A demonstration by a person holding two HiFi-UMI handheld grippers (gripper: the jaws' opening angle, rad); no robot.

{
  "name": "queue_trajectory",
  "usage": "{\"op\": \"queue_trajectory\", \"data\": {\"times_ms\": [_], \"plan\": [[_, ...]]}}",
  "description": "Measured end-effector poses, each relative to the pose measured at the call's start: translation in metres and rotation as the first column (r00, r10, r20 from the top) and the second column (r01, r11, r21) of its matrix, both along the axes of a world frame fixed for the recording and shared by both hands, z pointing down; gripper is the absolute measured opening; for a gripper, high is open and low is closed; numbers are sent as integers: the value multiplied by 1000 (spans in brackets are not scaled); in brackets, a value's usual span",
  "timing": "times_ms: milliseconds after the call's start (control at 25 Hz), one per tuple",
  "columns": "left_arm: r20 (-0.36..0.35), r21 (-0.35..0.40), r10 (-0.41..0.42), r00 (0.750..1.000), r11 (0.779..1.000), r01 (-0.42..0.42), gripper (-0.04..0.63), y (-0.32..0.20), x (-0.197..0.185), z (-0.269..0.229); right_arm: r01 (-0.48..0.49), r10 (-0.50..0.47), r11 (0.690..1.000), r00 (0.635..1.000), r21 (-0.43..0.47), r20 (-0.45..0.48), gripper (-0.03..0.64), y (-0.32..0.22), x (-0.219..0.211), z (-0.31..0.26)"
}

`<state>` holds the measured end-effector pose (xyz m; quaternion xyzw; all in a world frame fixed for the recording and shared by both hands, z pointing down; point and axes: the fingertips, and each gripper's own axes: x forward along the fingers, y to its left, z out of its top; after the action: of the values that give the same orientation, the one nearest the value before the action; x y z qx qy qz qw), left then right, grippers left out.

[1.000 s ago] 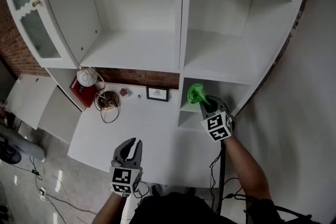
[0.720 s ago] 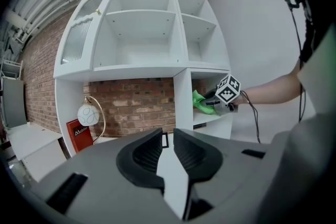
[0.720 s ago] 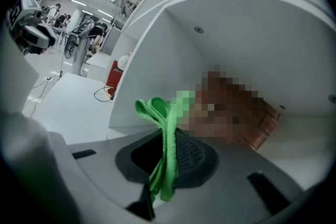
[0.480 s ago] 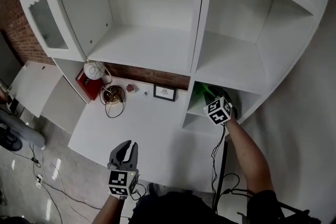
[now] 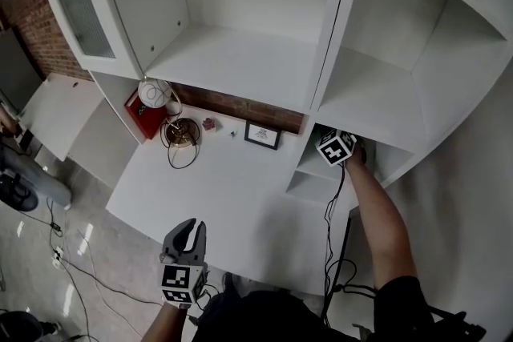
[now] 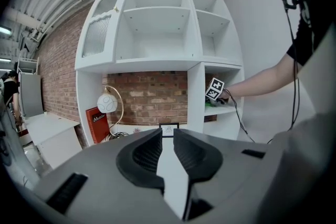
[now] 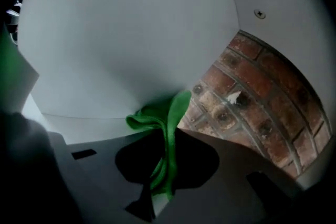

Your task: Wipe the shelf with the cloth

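Inside the low nook at the cabinet's right side, the right claw (image 7: 160,168) is clamped on the green cloth (image 7: 167,118). The fabric runs up between the two jaws and bunches out past their tips toward 12 o'clock. Just beyond the bunch are a smooth white panel (image 7: 121,44) at 11 o'clock and the bare brick back wall (image 7: 252,92) at 2 o'clock. In the left gripper view the claw's marker cube hangs just above the nook's small shelf (image 6: 226,108), with a sliver of green at the shelf's edge. A black cable (image 5: 330,228) trails from the claw down along the forearm.

The left claw (image 5: 186,227) hangs at 6 o'clock in the head view, off the near edge of the white worktop (image 5: 232,196). Its jaws are all but together, with only a thin slit between them and nothing in it.

The worktop is bare across its middle. Along its back edge, from 9 o'clock toward the nook, stand a red box (image 5: 138,112), a globe lamp (image 5: 154,94) and a small picture frame (image 5: 262,135). Above them the white cabinet (image 5: 240,60) has wide shelves, and its glass door (image 5: 76,4) is swung open at 10 o'clock. The nook is narrow, walled by the upright divider and the cabinet's side.
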<state>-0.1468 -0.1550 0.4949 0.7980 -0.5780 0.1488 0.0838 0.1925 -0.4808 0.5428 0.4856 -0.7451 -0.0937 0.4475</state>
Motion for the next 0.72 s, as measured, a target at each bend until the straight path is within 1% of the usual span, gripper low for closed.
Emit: {"op": "queue_trajectory", "data": {"times_ms": [240, 320, 400, 560, 720], "plan": [[-5, -34, -46, 999, 998, 45, 64, 16, -17, 12, 27, -27, 1000, 999, -7, -36, 46, -13, -19, 8], [-7, -41, -59, 998, 997, 59, 64, 20, -23, 15, 31, -32, 999, 999, -14, -32, 44, -12, -23, 10], [-11, -45, -64, 998, 997, 64, 64, 21, -26, 17, 49, -49, 998, 999, -28, -9, 43, -6, -28, 11], [-24, -47, -38, 999, 998, 36, 64, 22, -17, 19, 109, -109, 991, 994, -79, 10, 43, 18, -36, 18], [-32, -39, 16, 999, 999, -17, 64, 18, 1, 18, 170, -172, 983, 985, -68, -28, 43, 42, -45, 16]]}}
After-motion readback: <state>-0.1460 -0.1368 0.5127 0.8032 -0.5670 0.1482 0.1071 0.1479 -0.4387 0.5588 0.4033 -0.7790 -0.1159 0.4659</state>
